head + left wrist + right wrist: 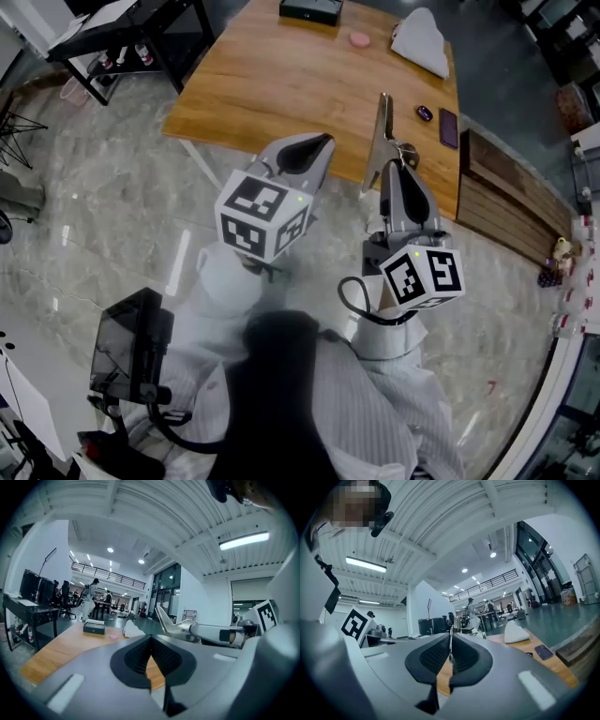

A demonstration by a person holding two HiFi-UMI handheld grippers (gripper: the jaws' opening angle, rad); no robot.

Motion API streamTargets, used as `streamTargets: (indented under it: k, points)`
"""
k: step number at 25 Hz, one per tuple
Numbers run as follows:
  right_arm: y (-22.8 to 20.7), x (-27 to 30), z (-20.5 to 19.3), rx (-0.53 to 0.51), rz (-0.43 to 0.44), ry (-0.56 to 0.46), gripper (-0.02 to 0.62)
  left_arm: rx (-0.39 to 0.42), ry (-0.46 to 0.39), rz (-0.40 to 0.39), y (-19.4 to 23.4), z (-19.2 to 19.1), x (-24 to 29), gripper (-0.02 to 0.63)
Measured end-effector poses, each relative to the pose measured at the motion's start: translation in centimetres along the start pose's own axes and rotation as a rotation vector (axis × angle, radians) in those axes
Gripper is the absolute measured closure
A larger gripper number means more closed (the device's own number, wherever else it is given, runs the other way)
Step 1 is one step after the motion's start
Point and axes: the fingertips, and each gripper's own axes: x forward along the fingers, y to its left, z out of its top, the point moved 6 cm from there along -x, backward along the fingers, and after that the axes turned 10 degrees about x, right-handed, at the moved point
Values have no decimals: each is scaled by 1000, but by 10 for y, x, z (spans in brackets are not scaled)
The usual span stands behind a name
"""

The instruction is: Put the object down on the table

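1. The right claw (394, 171) pinches a thin metal tool (382, 127), upright over the tabletop's (281, 84) near edge; the left claw (319, 146) is pressed together, empty.
2. Move the tool further in; lower it until it touches the wood; then release it gently.

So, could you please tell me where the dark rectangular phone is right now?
In the head view, the dark rectangular phone lies flat near the light wooden table's right edge, just right of a small dark oval object.
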Motion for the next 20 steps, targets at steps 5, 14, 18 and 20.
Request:
streamTargets:
  k: [5,14,18,20]
  points:
    - [-27,86,-4,4,-40,4,571,4,24,-56,66,-4,66,606]
    - [-99,156,19,33,-46,111,571,-41,102,-101,89,-4,154,606]
    - [-137,219,8,38,-4,187,571,-69,130,-74,130,-22,197,606]
    - [-151,244,3,54,32,232,571,-86,144,-46,147,-28,213,606]
